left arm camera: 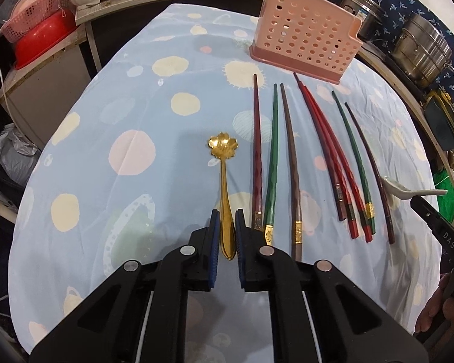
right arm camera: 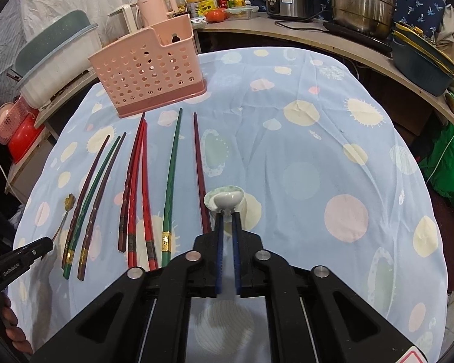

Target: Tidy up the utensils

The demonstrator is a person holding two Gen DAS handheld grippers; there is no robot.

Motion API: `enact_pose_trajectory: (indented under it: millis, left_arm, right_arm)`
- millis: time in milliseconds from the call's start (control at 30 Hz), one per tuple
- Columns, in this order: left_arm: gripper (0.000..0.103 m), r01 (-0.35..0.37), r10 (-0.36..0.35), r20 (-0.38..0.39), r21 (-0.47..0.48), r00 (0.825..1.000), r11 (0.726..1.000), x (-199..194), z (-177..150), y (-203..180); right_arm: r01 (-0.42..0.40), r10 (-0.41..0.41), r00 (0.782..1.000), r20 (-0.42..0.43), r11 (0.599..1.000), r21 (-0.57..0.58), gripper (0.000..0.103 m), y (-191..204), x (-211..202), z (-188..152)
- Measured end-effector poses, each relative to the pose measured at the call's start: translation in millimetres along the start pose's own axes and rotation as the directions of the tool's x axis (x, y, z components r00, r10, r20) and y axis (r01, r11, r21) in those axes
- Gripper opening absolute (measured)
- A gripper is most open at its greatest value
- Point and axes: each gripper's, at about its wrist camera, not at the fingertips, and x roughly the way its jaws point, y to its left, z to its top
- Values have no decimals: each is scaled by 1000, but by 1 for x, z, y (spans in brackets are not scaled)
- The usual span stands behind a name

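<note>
— From the left wrist view, what is that hand doing?

— The left gripper has its jaws only narrowly apart, one on each side of the handle of the gold spoon. Whether the blue pads actually press the handle, I cannot tell. The spoon lies flat on the spotted tablecloth, long axis running near to far, with the flower-shaped bowl at the far end.

— And beside it?

— To the right, the chopsticks lie in a loose row, thin tips far and thick gold-banded ends near. Past their tips stands the pink basket, at the far right of the table. This view alone shows the white spoon side-on, at the right edge, lifted off the cloth with its bowl toward the left.

— What about the right wrist view?

— The right gripper is clamped nearly shut on the handle of the white spoon. The handle runs along the fingers and the bowl sticks out at the far end. The chopsticks lie to the left, and the basket is at the far left; here its open top shows. The gold spoon is small at the left, with the left gripper's tip just by its handle.
</note>
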Motion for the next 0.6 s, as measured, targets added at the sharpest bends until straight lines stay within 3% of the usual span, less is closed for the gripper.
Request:
enact_pose_trajectory:
  millis: [200, 267, 367, 433, 600]
  left_arm:
    - [9, 1, -1, 27, 16, 1000, 1000, -8, 7, -6]
    - [9, 1, -2, 27, 17, 1000, 1000, -8, 8, -7]
    - [9, 0, 0, 19, 17, 1000, 1000, -5, 8, -8]
    - [9, 0, 0, 16, 17, 1000, 1000, -4, 8, -8]
    - [9, -2, 2, 3, 15, 1000, 1000, 2, 7, -7]
  right_arm:
    - [-1, 1, 1000, -18, 1000, 12, 4, -7, 8, 1]
    - [-4, 4, 1000, -22, 1000, 23, 8, -9, 11, 0]
    - [-2, 3, 1000, -25, 1000, 24, 18, -11, 14, 0]
    - [-3, 4, 1000, -25, 1000, 23, 35, -11, 15, 1]
    - [38, -38, 999, -19, 999, 12, 45, -12, 19, 0]
